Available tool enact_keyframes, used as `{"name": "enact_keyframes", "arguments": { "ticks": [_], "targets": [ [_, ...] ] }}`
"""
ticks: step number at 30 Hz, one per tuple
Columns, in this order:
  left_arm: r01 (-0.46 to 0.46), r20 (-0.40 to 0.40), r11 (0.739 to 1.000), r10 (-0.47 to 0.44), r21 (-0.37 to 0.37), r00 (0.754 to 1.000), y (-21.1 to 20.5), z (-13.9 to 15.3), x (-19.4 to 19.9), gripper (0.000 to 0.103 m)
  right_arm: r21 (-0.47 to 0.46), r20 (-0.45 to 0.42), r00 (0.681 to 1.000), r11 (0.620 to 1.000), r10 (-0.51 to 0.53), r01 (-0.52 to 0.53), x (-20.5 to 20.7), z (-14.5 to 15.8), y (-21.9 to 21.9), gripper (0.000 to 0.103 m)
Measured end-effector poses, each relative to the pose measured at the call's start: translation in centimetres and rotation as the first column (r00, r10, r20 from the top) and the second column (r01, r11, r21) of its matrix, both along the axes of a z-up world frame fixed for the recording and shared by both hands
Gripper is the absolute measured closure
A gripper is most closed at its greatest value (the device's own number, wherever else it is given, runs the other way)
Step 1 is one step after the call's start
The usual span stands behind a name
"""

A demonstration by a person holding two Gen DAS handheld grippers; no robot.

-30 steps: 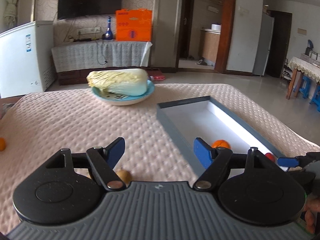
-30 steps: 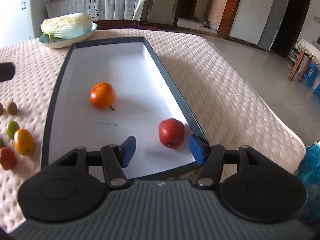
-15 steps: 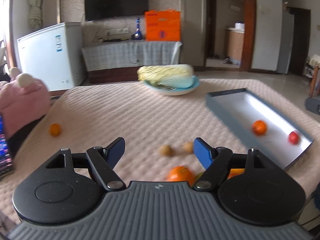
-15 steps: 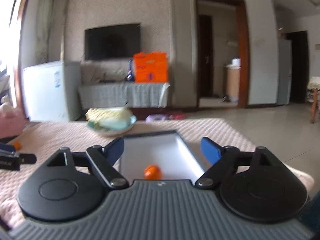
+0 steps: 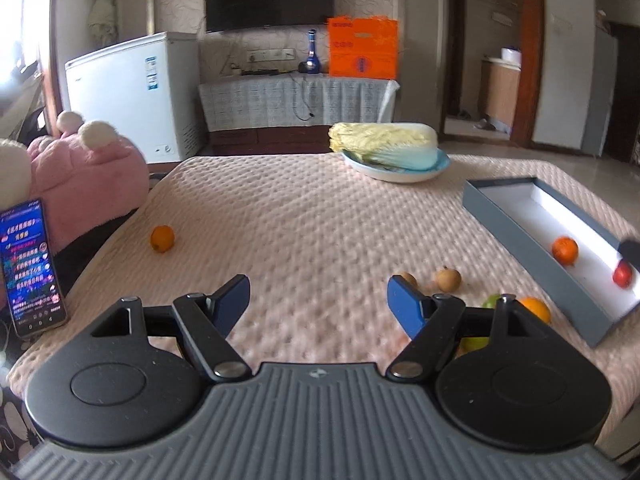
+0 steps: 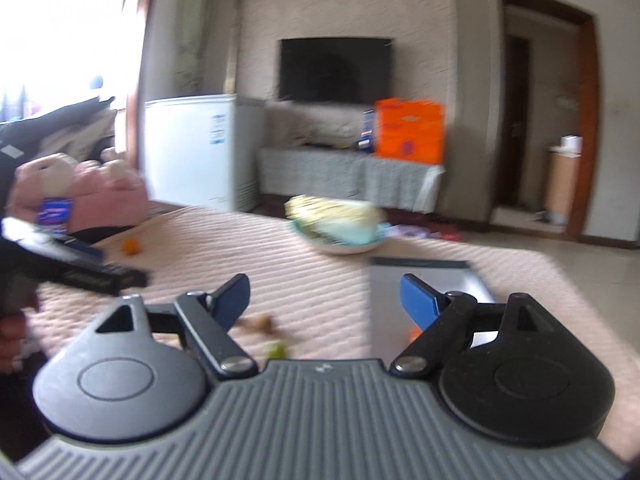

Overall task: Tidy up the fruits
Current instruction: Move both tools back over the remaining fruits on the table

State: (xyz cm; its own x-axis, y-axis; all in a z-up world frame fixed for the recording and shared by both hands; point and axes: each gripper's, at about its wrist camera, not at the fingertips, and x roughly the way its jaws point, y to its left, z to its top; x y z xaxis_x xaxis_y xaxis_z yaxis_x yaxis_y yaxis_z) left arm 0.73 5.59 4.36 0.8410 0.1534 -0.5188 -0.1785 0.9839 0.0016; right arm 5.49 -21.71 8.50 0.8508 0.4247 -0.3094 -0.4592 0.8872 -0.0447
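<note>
Your left gripper [image 5: 318, 300] is released with nothing between its jaws, low in the frame; your right gripper [image 6: 324, 298] has just been opening and holds nothing. At right, the grey tray [image 5: 508, 224] contains an orange [image 5: 565, 250] and a red fruit [image 5: 623, 274]. A lone orange [image 5: 162, 238] lies mid-left on the table [image 5: 304, 216].

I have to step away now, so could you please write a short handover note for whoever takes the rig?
Left gripper: open, empty, above the table.
Right gripper: open, empty; its fingers have just been opening.
Done: orange fruit and red fruit lie in the grey box.
Left: lone orange at the far left; two brown fruits, a green one and an orange one beside the box.
</note>
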Motion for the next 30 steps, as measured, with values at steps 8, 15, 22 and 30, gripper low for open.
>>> {"name": "enact_keyframes", "arguments": {
  "ticks": [8,15,22,30],
  "targets": [
    [-0.146,-0.014,0.989,0.146,0.006,0.989,5.0,-0.4,1.8,0.023,-0.030,-0.055,0.990,0.991,0.131,-0.133,0.6,-1.3,8.1,0.027],
    [-0.167,-0.006,0.986,0.167,0.021,0.986,9.9,-0.9,2.2,0.023,-0.059,-0.115,0.984,0.988,0.133,-0.141,2.5,-3.4,13.1,0.027],
    [-0.202,-0.031,0.979,0.202,0.009,0.979,13.6,-2.3,3.5,0.023,-0.114,-0.183,0.981,0.989,0.070,-0.091,4.4,-5.5,15.0,0.044],
    [-0.213,-0.028,0.976,0.214,0.036,0.976,15.0,-3.1,7.1,0.023,-0.164,-0.217,0.976,0.985,0.008,-0.045,5.0,-6.5,15.0,0.049]
  ]
}}
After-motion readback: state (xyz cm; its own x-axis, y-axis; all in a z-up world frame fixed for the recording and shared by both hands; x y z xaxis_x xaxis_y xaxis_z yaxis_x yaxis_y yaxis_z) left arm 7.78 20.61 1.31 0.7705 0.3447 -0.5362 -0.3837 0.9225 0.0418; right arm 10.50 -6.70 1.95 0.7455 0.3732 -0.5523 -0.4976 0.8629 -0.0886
